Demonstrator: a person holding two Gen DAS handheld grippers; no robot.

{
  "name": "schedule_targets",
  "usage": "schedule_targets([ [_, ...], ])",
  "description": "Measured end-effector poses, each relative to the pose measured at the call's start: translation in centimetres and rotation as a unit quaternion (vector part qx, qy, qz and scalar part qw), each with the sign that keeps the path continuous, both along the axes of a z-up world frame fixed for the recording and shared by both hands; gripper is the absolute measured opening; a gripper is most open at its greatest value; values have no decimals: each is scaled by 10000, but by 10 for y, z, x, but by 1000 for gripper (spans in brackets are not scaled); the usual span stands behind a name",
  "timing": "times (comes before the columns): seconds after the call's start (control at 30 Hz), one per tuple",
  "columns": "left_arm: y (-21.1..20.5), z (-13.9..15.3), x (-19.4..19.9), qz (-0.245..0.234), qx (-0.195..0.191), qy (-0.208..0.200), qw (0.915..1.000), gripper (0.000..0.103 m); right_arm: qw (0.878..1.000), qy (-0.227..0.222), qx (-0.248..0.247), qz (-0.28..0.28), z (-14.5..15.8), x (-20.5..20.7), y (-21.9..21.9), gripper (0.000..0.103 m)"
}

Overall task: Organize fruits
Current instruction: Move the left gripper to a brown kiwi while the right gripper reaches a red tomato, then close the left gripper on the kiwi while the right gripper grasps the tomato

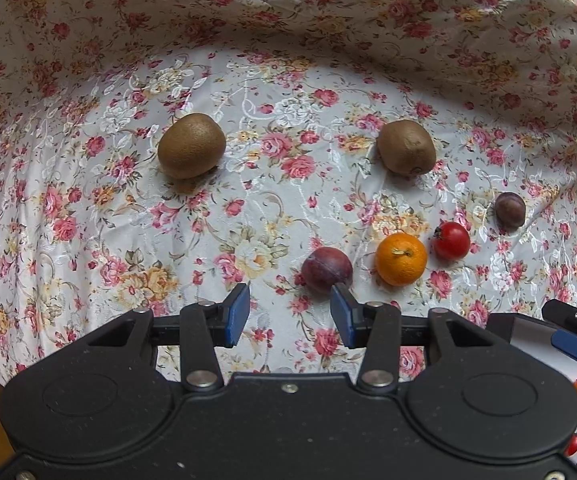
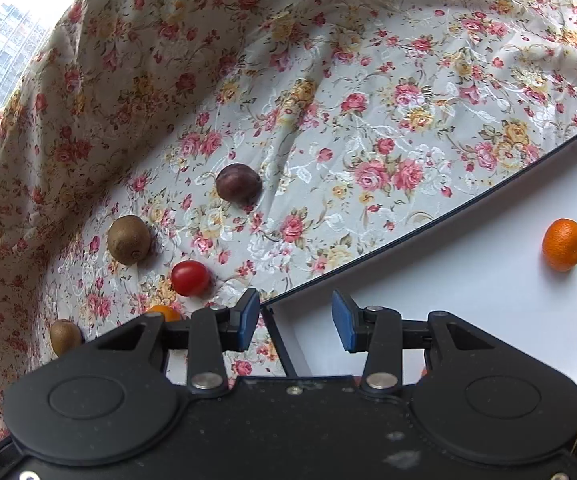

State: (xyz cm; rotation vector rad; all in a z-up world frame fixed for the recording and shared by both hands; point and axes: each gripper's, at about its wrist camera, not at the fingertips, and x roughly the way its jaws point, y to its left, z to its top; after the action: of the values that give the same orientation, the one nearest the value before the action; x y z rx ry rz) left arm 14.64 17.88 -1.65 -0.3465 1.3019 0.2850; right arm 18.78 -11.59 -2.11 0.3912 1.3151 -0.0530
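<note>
Two downward-tilted views from handheld grippers looked onto a worktop covered by a floral cloth (image 1: pixel 272 92), white with pink and yellow roses, rumpled at the back.

In the left wrist view, the left gripper (image 1: pixel 290 318) hung above the cloth with its blue-padded jaws apart and nothing between them; a dark red plum (image 1: pixel 325 268) lay just ahead of the jaws, partly behind the tip of the right-hand pad; beside it to the right sat a small orange (image 1: pixel 401 258), then a red tomato (image 1: pixel 451 241), then, further off to the right, a second, darker plum (image 1: pixel 510 209); well ahead of the jaws lay two brown kiwis, one to the left (image 1: pixel 191 145) and one to the right (image 1: pixel 406 147), well apart from each other; at the right edge part of the other gripper showed over a white surface.

In the right wrist view, the right gripper (image 2: pixel 294 320) had its jaws apart and empty, poised over the near corner of a shallow black-edged box (image 2: pixel 420 216) with a white floor; inside the box, ahead and far right of the jaws, rested an orange (image 2: pixel 563 244); on the cloth to the left of the jaws lay a tomato (image 2: pixel 189 278), a kiwi (image 2: pixel 129 240), a dark plum (image 2: pixel 238 188) further ahead, another kiwi (image 2: pixel 64 336) at the far left, and an orange fruit (image 2: pixel 164 313) mostly hidden behind the gripper.
</note>
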Motion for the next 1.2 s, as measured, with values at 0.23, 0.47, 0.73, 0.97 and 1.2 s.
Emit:
schedule_targets([
  [0.23, 47, 0, -8, 464, -49, -25, 9989, 53, 9993, -157, -96, 332, -8, 5, 52, 44],
  [0.47, 77, -1, -13, 701, 159, -55, 9974, 53, 9971, -187, -199, 708, -14, 6, 96, 44],
  [0.73, 88, -6, -4, 572, 435, -167, 9973, 53, 9932, -215, -327, 1101, -20, 16, 131, 44],
  [0.97, 92, -16, 31, -74, 482, -672, 9965, 54, 9947, -272, -376, 916, -31, 50, 119, 44],
  [1.2, 104, -29, 51, 10, 344, -858, 9957, 55, 9972, -115, -244, 698, -36, 60, 102, 43],
])
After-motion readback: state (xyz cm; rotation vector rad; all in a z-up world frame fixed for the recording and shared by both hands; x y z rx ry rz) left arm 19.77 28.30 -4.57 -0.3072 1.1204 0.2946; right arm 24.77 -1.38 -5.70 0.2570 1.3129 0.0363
